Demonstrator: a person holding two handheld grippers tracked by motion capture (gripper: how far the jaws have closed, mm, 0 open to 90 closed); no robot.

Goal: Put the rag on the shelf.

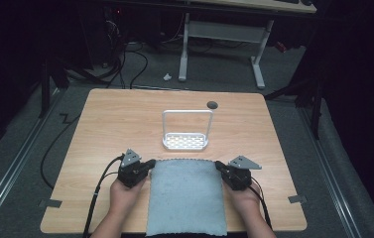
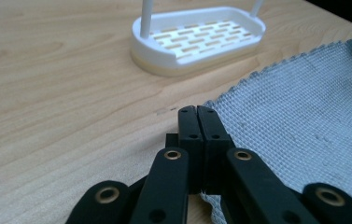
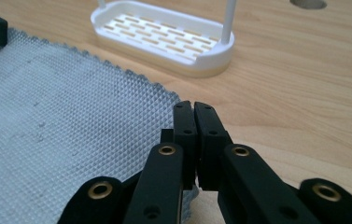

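Observation:
A light grey waffle-weave cloth (image 1: pixel 187 196) lies flat at the table's near edge, its near end hanging over. My left gripper (image 1: pixel 150 164) is shut at the cloth's far left corner. In the left gripper view its tips (image 2: pixel 197 109) sit right at the edge of the cloth (image 2: pixel 304 121), with no fabric visible between the jaws. My right gripper (image 1: pixel 219 166) is shut at the far right corner. Its tips (image 3: pixel 192 105) rest just beside the corner of the cloth (image 3: pixel 71 126). A white slotted rack (image 1: pixel 185 141) with a tall hoop handle stands just beyond the cloth.
The wooden table (image 1: pixel 115 124) has a round cable hole (image 1: pixel 212 104) behind the rack. The rack's base (image 2: pixel 197 39) lies straight ahead of both grippers. Beyond the table stand a desk frame (image 1: pixel 221 44) and cables on the floor.

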